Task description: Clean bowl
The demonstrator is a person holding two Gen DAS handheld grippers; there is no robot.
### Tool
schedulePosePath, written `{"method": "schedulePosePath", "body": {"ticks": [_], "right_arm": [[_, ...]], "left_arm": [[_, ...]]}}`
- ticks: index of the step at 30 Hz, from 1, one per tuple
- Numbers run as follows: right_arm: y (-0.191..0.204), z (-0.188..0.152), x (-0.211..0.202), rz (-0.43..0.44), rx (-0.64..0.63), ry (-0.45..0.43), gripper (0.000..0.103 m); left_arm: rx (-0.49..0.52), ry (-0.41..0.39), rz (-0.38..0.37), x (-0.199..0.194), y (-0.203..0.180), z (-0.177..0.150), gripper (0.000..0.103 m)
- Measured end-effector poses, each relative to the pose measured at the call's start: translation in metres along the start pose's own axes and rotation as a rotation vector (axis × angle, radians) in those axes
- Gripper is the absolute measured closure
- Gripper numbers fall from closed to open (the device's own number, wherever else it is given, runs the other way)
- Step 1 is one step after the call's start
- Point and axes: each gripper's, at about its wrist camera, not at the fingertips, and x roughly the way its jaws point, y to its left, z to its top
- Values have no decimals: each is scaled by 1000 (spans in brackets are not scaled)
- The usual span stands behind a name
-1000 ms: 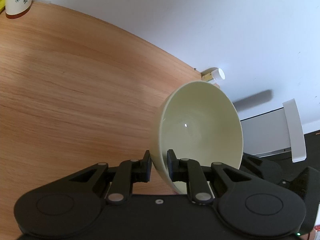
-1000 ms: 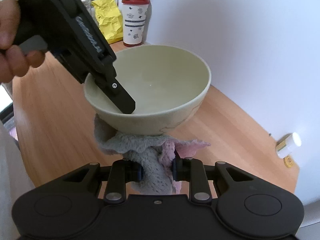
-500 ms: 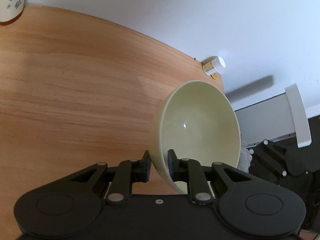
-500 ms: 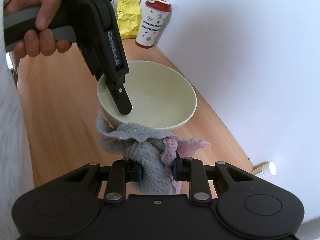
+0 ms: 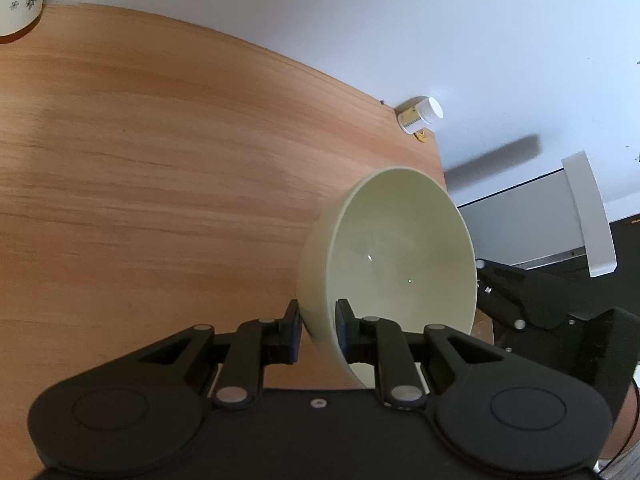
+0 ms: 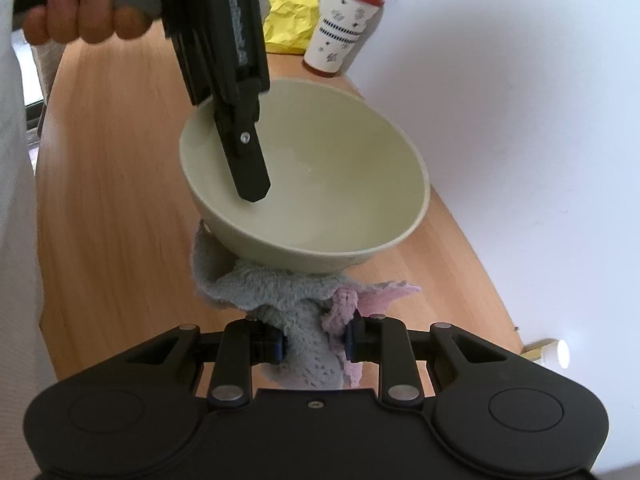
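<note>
A pale cream bowl (image 5: 400,256) is held tilted above the wooden table; it also shows in the right wrist view (image 6: 332,184). My left gripper (image 5: 318,330) is shut on the bowl's rim, one finger inside and one outside; in the right wrist view its inner finger (image 6: 246,160) reaches down into the bowl. My right gripper (image 6: 314,346) is shut on a grey and pink cloth (image 6: 288,292). The cloth sits just under the bowl's outer wall and seems to touch it.
A wooden table (image 5: 140,180) runs along a white wall. A patterned cup with a red lid (image 6: 344,24) and a yellow crumpled bag (image 6: 292,8) stand at the far end. A small white-capped bottle (image 5: 420,114) lies at the table's edge by the wall.
The bowl has tilted and shifted relative to the right gripper, and now sits closer over the cloth. Both grips are unchanged.
</note>
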Motion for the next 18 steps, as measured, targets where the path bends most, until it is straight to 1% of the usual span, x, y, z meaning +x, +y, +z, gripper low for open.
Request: {"method": "schedulePosePath", "body": {"ticks": [7,11,15,18], "right_arm": [[-1,8,11,22,42,-8,74],[-1,13,14,37,67,-11,74],[-13,19,12,58,165,-15,74],[-32,22,8,78,300,-18,74]], "left_arm": [[11,1,-17,-3,-5,-2,87],[-16,1,-20,-4,0,-3,87],[-40,-6,-23,-5,3,-2,88],[-73,-14,-30,-4,8,-2,88]]}}
